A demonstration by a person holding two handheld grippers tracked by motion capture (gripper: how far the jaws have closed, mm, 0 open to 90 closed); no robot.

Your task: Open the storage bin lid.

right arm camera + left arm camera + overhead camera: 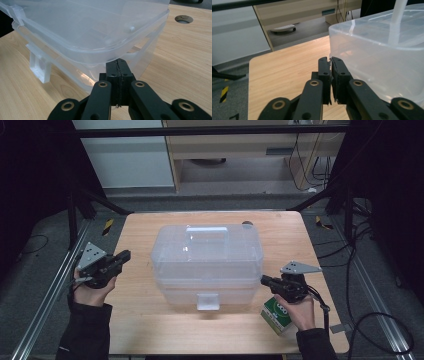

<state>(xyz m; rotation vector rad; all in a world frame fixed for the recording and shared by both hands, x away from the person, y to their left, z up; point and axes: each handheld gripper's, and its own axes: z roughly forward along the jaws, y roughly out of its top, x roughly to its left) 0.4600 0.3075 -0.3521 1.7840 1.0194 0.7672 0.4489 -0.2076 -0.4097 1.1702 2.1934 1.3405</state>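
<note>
At the middle of the light wooden desk we see a large translucent plastic storage box with a moulded carry handle on its lid and a clear latch tab on its near side. In the right gripper view the lid's corner stands slightly raised above the base rim. Our right gripper sits at the box's right near corner, and in its own view the black fingers are clenched tight with nothing between them, their tips just under the lid's edge, so close that we cannot tell whether they touch. Our left gripper hovers off the box's left side, apart from it; in its own view the fingers are pressed together, empty, pointing at the box's corner. Under our right hand lies a green and white carton near the desk's front right corner. A round cable hole sits in the desk behind the box. Around the desk we see grey floor and trailing black cables.
</note>
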